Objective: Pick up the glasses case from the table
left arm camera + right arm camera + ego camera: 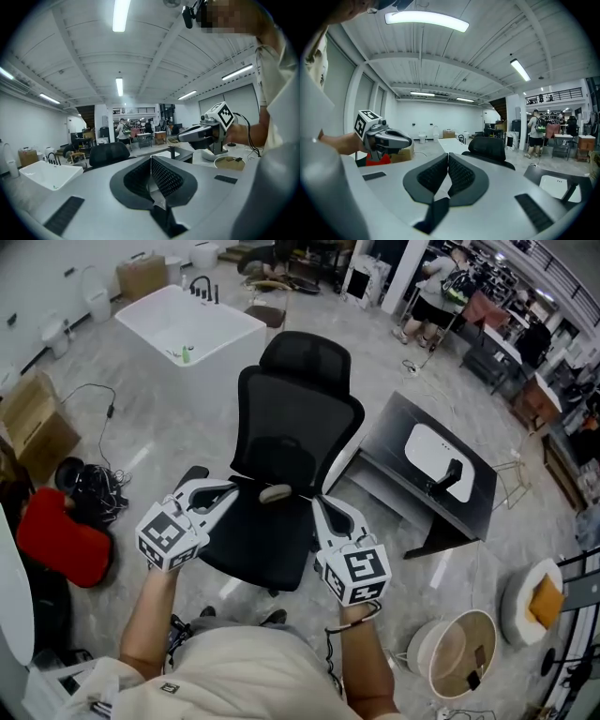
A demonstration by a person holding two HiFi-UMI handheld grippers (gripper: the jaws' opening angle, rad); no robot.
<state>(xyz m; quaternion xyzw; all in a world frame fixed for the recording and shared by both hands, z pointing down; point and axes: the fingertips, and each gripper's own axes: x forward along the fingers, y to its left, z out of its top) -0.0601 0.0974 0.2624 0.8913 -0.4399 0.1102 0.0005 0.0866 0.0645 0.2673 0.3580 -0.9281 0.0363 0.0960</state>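
Both grippers are fully closed with nothing between the pads. Your left gripper (225,491) and right gripper (322,505) point at a black office chair (298,418), which fills the space directly ahead. The small oval glasses case (276,493) lies on the chair between the two tips. A dark table (392,442) stands right of the chair. The white tub (187,320) beyond holds a small green bottle (186,354). The round pale bin (419,648) at your right holds a small dark item (473,677).
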